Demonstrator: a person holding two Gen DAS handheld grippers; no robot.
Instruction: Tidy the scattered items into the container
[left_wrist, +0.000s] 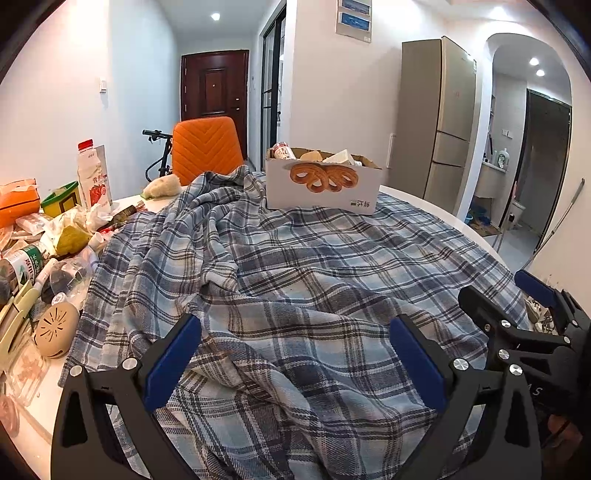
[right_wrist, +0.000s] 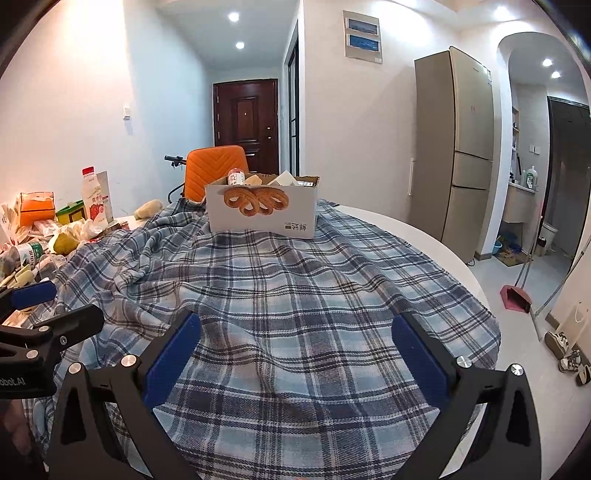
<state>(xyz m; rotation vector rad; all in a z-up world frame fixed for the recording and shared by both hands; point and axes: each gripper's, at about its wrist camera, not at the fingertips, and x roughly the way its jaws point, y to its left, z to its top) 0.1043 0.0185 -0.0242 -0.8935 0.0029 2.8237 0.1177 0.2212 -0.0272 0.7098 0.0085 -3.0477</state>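
A white cardboard box (left_wrist: 321, 188) with a pretzel print stands at the far side of a round table, on a blue plaid cloth (left_wrist: 295, 266); it holds a bottle and several packets. It also shows in the right wrist view (right_wrist: 262, 214). My left gripper (left_wrist: 295, 354) is open and empty, low over the rumpled cloth. My right gripper (right_wrist: 295, 354) is open and empty over the flatter cloth (right_wrist: 295, 295). Each gripper shows at the edge of the other's view, the right gripper (left_wrist: 532, 314) in the left wrist view, the left gripper (right_wrist: 40, 314) in the right wrist view.
Scattered items crowd the table's left side: a red-capped drink bottle (left_wrist: 94, 173), a green-labelled bottle (left_wrist: 22, 266), a beige perforated disc (left_wrist: 55, 328), an orange pack (left_wrist: 18, 203) and wrappers. An orange chair (left_wrist: 207, 147) stands behind the table. A fridge (right_wrist: 461, 147) stands at right.
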